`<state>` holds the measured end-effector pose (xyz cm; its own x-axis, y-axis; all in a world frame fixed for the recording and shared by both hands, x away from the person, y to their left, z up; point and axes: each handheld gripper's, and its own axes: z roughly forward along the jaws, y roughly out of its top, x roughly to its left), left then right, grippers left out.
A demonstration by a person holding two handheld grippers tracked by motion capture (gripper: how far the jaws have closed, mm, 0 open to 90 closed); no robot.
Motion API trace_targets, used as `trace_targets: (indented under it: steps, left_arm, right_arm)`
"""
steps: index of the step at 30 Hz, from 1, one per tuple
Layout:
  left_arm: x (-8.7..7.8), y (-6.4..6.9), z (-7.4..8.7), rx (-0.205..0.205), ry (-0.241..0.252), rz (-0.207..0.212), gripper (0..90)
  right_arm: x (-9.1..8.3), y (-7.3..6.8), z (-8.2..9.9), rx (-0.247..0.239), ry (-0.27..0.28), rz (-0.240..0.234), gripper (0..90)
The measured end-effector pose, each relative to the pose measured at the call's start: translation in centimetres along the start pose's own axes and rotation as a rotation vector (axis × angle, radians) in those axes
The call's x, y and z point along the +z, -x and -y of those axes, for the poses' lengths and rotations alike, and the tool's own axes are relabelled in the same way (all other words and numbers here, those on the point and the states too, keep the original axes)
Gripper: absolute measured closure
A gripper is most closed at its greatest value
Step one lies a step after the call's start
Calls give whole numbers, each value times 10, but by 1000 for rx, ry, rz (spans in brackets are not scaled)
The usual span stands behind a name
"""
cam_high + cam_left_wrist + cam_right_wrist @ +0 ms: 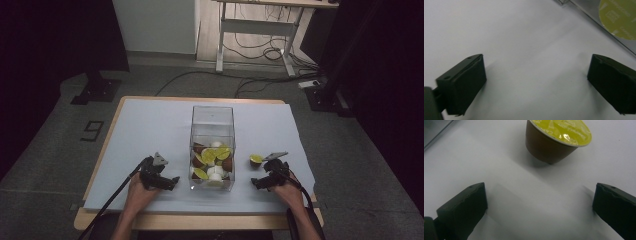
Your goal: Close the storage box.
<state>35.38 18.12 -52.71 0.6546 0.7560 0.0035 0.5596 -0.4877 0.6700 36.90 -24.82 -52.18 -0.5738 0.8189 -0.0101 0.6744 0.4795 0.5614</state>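
Capsule left out: one brown coffee capsule (555, 141) with a yellow-green foil lid stands on the white table cover (150, 130), just to the right of the clear box (212, 147) and apart from it.
Box contents: the clear box already holds a heap of capsules, brown with yellow-green lids and some white ones (216, 172).
Right gripper (265, 179): jaws spread wide with nothing between them, aimed at the loose capsule, which sits ahead of the tips and is not yet touched.
Left gripper (162, 181): jaws wide apart over bare cover, holding nothing; the box's corner and a yellow lid (620, 17) behind its wall lie just ahead to its right.
Progress: judging by the full box and the single capsule outside, the loading looks nearly done.
Left to do: likely closing the right gripper on the last capsule, lifting it over the rim and dropping it in.
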Motion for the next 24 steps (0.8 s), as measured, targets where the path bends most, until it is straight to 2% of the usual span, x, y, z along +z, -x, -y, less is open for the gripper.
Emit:
trace_targets:
  steps: [4, 8, 11, 15, 18, 22, 24]
  left_arm:
    - [-3, 3, 1, 8, 10, 6, 109]
    - [-5, 8, 2, 22, 10, 39, 98]
    - [-11, 12, 1, 30, 35, 55, 97]
    - [-19, 15, 0, 25, 73, 100, 97]
    - [-22, 18, 0, 33, 86, 129, 69]
    - [-26, 25, -1, 68, 90, 147, 20]
    - [-29, 28, -2, 73, 102, 170, 7]
  right_arm:
    - [-2, -1, -1, -12, 2, 8, 7]
    - [-7, -1, -1, -13, 24, 7, 16]
    - [-10, -3, -1, -14, 32, 9, 23]
    - [-15, -6, -1, -25, 54, 5, 39]
    - [-19, -9, -2, -27, 66, -2, 58]
    - [-25, -15, -2, -42, 86, -15, 73]
    - [-29, -18, -2, -51, 99, -24, 75]
